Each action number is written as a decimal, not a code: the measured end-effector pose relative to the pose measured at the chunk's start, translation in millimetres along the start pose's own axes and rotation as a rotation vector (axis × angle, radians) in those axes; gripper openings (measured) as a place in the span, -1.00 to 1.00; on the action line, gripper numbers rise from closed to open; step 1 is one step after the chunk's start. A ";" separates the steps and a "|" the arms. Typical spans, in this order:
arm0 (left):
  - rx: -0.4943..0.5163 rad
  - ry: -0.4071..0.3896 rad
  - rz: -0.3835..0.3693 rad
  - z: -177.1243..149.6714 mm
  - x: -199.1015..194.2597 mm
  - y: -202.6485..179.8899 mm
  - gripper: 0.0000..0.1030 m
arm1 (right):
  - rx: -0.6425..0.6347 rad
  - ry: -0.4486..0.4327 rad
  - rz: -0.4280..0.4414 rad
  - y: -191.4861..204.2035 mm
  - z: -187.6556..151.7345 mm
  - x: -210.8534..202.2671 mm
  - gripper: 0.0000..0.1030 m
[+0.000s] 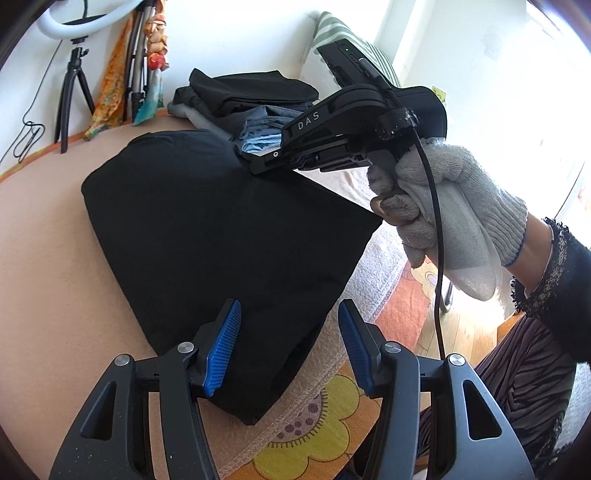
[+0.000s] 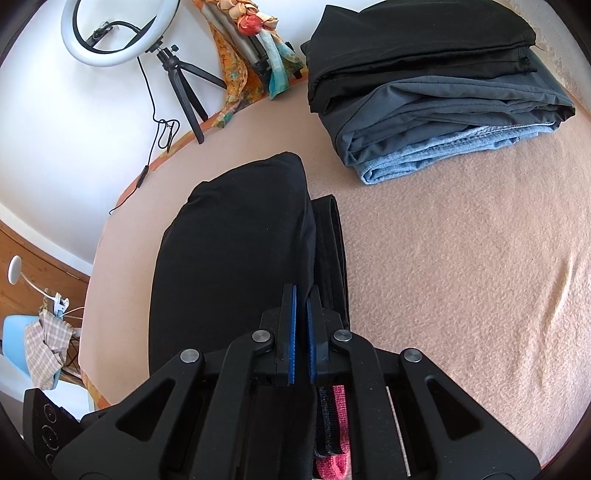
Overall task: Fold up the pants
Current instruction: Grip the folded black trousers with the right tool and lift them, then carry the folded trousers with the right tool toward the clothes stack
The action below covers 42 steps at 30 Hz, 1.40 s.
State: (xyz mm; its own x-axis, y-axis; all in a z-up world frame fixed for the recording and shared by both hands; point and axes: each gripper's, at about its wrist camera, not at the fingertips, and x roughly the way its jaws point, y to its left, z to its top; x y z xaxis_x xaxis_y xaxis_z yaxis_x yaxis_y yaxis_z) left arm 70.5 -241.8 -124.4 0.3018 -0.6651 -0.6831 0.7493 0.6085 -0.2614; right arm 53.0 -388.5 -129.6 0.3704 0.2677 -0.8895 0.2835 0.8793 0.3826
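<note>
The folded black pants (image 1: 207, 229) lie on the peach blanket (image 2: 461, 258). The right gripper (image 2: 302, 317), angled steeply down, pinches their edge; the left gripper (image 1: 290, 343) hovers with fingers apart, empty.

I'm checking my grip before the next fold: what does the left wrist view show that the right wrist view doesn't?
Only the left wrist view shows the white knit-gloved hand holding the right hand-held gripper, and the open left hand-held gripper with nothing between its blue pads. Only the right wrist view shows the right hand-held gripper's pads pinched on a fold of the black fabric. Both show the black pants, the pile of folded black, grey and blue clothes and the white ring light on a tripod.
</note>
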 end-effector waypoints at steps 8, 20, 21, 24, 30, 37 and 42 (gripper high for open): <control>-0.004 0.010 0.004 -1.3 -8.2 -8.6 0.07 | -0.012 0.019 -0.004 -3.4 -7.2 -5.9 -0.87; -0.255 -0.049 0.002 14.7 -43.7 51.7 0.26 | -0.036 0.018 -0.012 -8.3 -30.5 -33.4 -0.18; -0.298 -0.045 -0.003 14.0 -43.4 60.5 0.26 | -0.022 0.006 0.014 -10.8 -31.6 -36.0 0.07; -0.422 -0.039 -0.018 12.2 -39.5 84.4 0.27 | 0.026 0.019 0.097 -19.0 -29.3 -34.5 0.36; -0.524 -0.014 -0.038 10.5 -25.0 100.8 0.27 | 0.088 0.074 0.179 -35.5 -30.5 -14.0 0.51; -0.580 0.010 -0.065 2.5 -16.0 111.8 0.27 | 0.103 0.078 0.247 -39.5 -27.1 -6.8 0.51; -0.623 0.018 -0.099 -1.5 -10.2 119.9 0.27 | 0.088 0.094 0.271 -37.0 -24.9 0.2 0.51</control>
State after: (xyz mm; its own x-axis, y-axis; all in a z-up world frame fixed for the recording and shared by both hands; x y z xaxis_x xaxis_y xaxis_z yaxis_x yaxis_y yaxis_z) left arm 156.4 -161.4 -149.8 0.2343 -0.7270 -0.6454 0.2871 0.6861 -0.6685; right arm 20.6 -411.2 -150.2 0.3603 0.5273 -0.7695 0.2621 0.7345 0.6260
